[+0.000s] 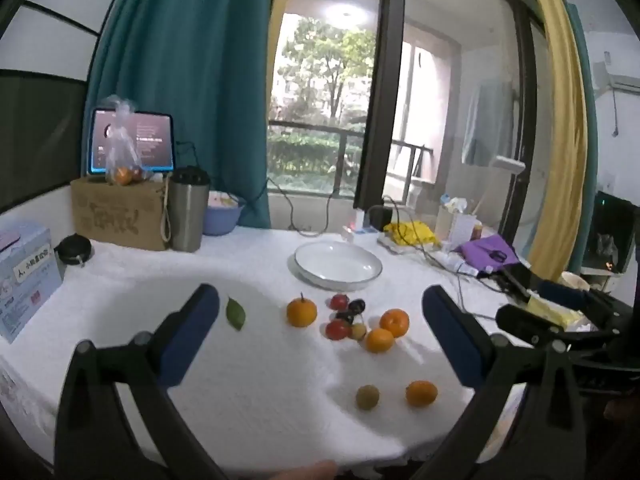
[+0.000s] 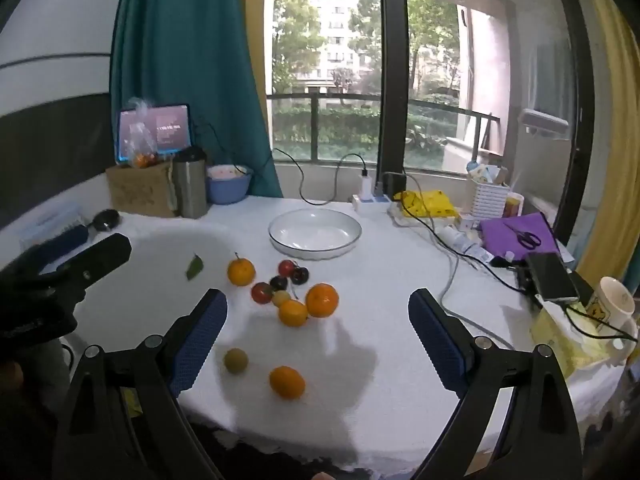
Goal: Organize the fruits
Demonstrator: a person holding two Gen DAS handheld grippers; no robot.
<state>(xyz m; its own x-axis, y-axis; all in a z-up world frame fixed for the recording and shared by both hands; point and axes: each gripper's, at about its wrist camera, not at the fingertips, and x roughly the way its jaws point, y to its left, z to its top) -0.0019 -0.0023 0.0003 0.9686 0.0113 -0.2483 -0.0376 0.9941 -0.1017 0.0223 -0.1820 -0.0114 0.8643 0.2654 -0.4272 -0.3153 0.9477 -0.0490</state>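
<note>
Blue-padded left claw (image 1: 320,312), right claw (image 2: 318,312) agape, tilted down.

A home: curtains (image 2: 188,72), balcony railing (image 2: 328,100), cluttered white-clothed table (image 2: 384,280).

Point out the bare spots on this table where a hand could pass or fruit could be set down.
Free: the empty white plate; the cloth between the green leaf and the table's left edge; the strip right of the fruit cluster up to the grey cable. Crowded: the back left around the steel tumbler, and the far right by the purple cloth.
</note>
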